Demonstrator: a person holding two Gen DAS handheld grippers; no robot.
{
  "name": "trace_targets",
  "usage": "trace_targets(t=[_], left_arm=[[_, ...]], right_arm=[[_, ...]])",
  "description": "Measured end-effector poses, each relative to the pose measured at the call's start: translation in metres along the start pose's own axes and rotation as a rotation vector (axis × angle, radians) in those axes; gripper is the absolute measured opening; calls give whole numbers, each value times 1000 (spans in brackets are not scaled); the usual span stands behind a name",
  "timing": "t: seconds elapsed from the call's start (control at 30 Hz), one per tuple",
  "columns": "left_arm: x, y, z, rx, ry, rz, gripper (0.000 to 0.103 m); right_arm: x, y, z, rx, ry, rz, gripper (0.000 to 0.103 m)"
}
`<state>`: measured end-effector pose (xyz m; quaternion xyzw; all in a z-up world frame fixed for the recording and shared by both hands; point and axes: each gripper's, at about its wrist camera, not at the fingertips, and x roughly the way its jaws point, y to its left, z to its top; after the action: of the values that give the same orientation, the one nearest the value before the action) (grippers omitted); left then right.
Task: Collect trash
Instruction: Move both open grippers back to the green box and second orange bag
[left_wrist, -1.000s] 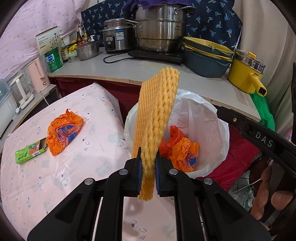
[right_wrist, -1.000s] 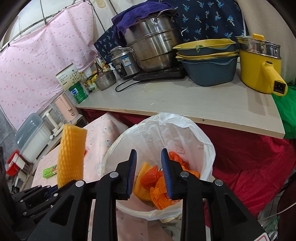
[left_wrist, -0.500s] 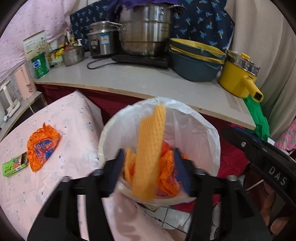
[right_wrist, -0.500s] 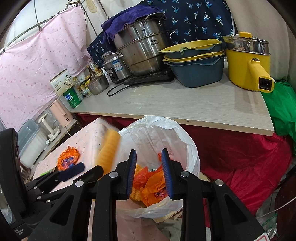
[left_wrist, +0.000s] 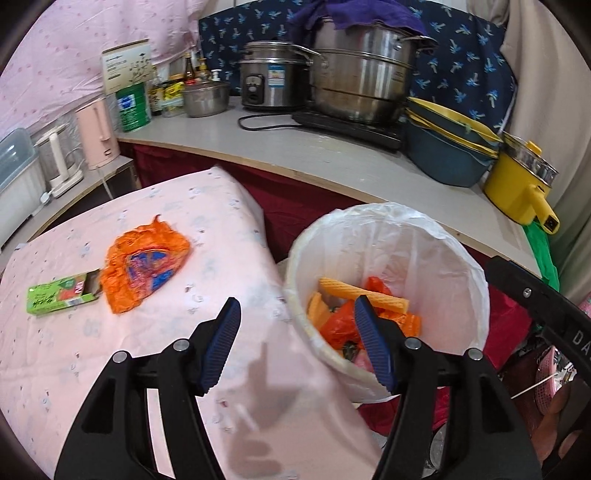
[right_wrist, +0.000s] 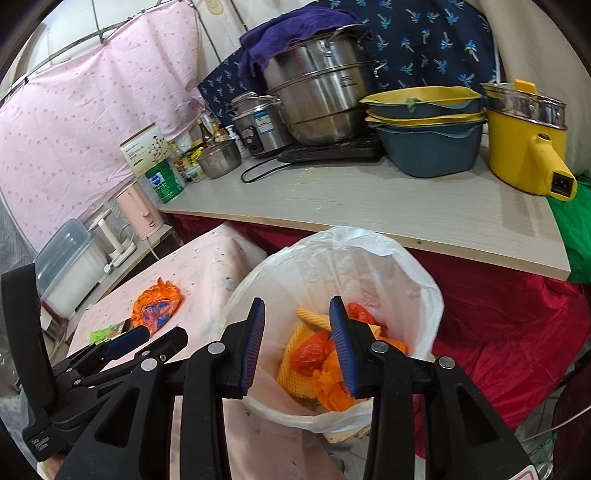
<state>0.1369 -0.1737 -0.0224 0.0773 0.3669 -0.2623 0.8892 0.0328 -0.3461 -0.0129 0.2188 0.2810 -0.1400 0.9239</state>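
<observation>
A bin with a white bag liner (left_wrist: 436, 236) (right_wrist: 373, 266) stands beside the pink-covered table (left_wrist: 110, 362). The yellow foam fruit net (left_wrist: 364, 293) (right_wrist: 312, 317) lies inside it on orange wrappers (left_wrist: 336, 325). On the table lie an orange snack wrapper (left_wrist: 146, 267) (right_wrist: 157, 304) and a green carton (left_wrist: 61, 297) (right_wrist: 109, 328). My left gripper (left_wrist: 297, 312) is open and empty, over the table edge by the bin rim. My right gripper (right_wrist: 297, 317) is open and empty above the bin.
A wooden counter (left_wrist: 332, 158) behind the bin holds steel pots (left_wrist: 362, 85), a rice cooker (left_wrist: 273, 79), stacked blue basins (left_wrist: 450, 147) and a yellow electric pot (left_wrist: 521, 188). A pink kettle (left_wrist: 98, 134) stands at left. Red cloth (right_wrist: 509, 317) hangs under the counter.
My left gripper opened and let go of the yellow foam net, which dropped into the bin. The left gripper then drew back toward the table. The right gripper stayed open over the bin.
</observation>
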Motion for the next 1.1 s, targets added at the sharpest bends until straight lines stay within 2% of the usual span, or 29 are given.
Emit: trace_targets(t=[0.4, 0.47, 0.77, 1.1], left_arm=[[-18, 73, -15, -100, -1, 93, 61], [-21, 87, -18, -121, 0, 108, 61], [-34, 153, -34, -191, 8, 183, 61], [-46, 218, -51, -261, 12, 262, 70]], right_arm=[[12, 72, -7, -91, 30, 81, 42], [15, 86, -10, -110, 37, 94, 45], [32, 141, -26, -177, 83, 150, 46], [60, 192, -43, -229, 149, 192, 46]])
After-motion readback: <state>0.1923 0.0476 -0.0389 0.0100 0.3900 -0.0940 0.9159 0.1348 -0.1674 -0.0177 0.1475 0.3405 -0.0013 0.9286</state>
